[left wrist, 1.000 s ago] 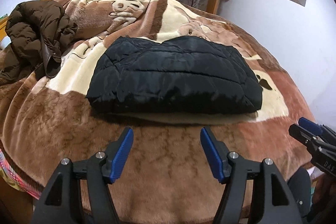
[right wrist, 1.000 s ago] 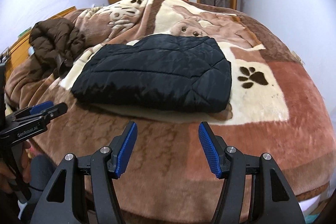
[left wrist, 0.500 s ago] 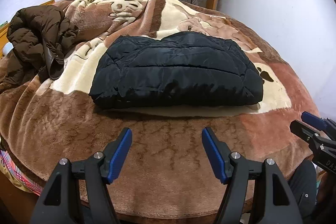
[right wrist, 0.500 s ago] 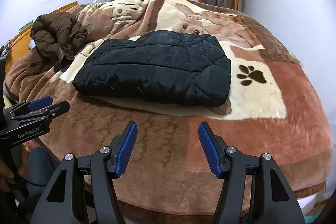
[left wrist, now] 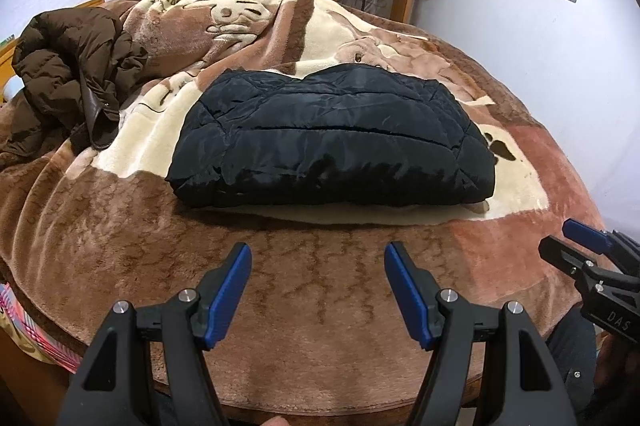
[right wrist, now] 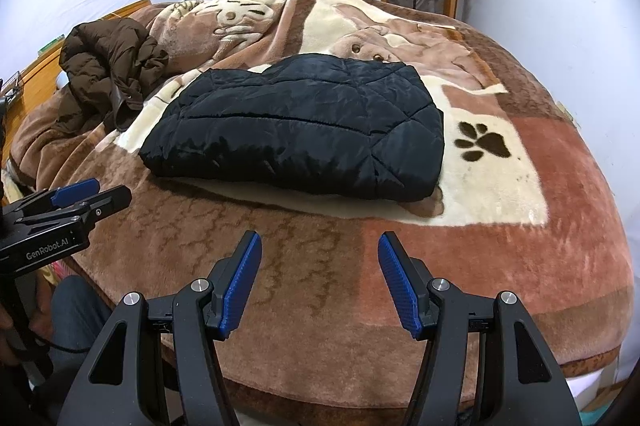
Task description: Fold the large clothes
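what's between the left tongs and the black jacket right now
Nothing visible. The left tongs hang open above the near edge of the bed, and only bare brown blanket lies between them and the folded black jacket. The brown coat sits off to the left, out of the path.

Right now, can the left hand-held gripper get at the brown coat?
Probably yes. The left hand-held gripper is open and empty, and only bare blanket lies between it and the brown coat; the black jacket sits aside.

Black quilted jacket (left wrist: 332,134) – folded flat, mid-blanket (left wrist: 120,226); brown coat (left wrist: 72,66) crumpled.
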Demonstrator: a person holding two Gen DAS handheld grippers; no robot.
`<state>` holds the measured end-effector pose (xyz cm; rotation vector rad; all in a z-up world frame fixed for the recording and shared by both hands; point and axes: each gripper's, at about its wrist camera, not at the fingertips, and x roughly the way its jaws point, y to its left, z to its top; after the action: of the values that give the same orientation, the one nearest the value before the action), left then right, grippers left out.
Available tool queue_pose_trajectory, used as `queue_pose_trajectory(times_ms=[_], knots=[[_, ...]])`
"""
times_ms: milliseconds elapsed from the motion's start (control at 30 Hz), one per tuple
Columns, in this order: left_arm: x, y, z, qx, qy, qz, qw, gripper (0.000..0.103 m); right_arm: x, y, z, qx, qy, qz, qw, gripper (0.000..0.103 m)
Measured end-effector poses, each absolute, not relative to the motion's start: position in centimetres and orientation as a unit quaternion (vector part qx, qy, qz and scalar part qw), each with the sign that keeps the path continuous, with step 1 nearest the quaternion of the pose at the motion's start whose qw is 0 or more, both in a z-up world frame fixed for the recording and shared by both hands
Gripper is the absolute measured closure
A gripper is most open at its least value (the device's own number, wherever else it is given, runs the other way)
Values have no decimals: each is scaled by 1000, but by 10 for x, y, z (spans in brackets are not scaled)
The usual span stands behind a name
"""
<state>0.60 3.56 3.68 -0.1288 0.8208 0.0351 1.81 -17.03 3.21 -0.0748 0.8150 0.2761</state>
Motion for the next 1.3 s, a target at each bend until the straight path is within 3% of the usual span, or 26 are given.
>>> queue_pose_trajectory(times_ms=[1300], knots=[[3,29,40,-70,398,14,915,32,17,-170,30,-42,398,135,906,42]])
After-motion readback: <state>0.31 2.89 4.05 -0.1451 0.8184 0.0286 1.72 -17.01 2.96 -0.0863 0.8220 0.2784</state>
